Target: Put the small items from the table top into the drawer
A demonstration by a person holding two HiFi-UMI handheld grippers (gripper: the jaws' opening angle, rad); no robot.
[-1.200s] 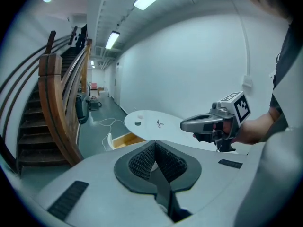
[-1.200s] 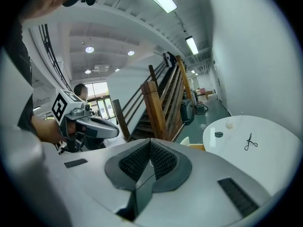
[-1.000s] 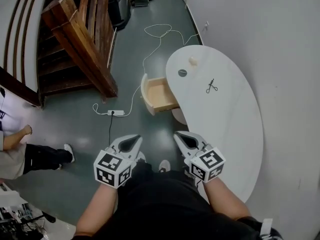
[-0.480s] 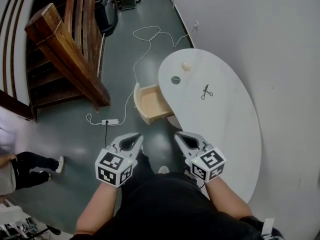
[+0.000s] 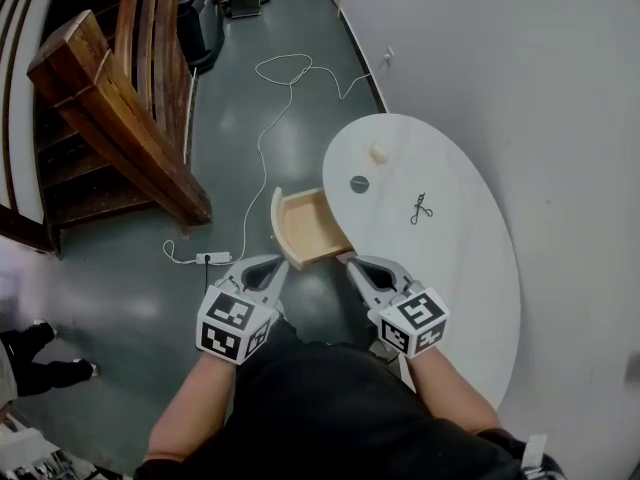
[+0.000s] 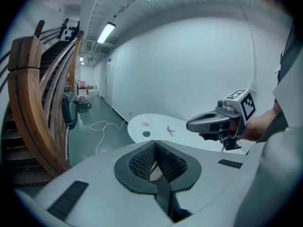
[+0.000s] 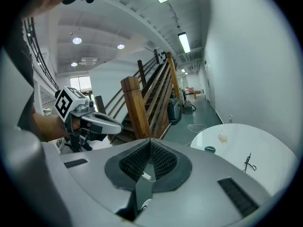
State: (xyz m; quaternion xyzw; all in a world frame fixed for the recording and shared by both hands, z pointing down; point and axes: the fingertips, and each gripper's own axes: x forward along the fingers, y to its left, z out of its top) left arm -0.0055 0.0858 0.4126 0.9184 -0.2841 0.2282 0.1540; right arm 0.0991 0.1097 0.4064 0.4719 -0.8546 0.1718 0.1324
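Your left gripper (image 5: 274, 266) and right gripper (image 5: 352, 261) are closed on nothing over the glossy grey floor (image 5: 230, 168). Just beyond them, a pale wooden drawer (image 5: 310, 230) stands open at the left edge of the smooth white rounded tabletop (image 5: 470, 278). A black scissor-like tool (image 5: 421, 208), a dark round cap (image 5: 359, 183) and a cream lump (image 5: 378, 152) lie toward the tabletop's far edge.

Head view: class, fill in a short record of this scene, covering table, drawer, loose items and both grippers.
Table: white oval tabletop
Drawer: light wooden drawer, pulled open, looks empty
Items on top: small dark round disc; small cream lump; small black scissor-like tool
Left gripper: shut, empty, short of the drawer
Right gripper: shut, empty, short of the drawer
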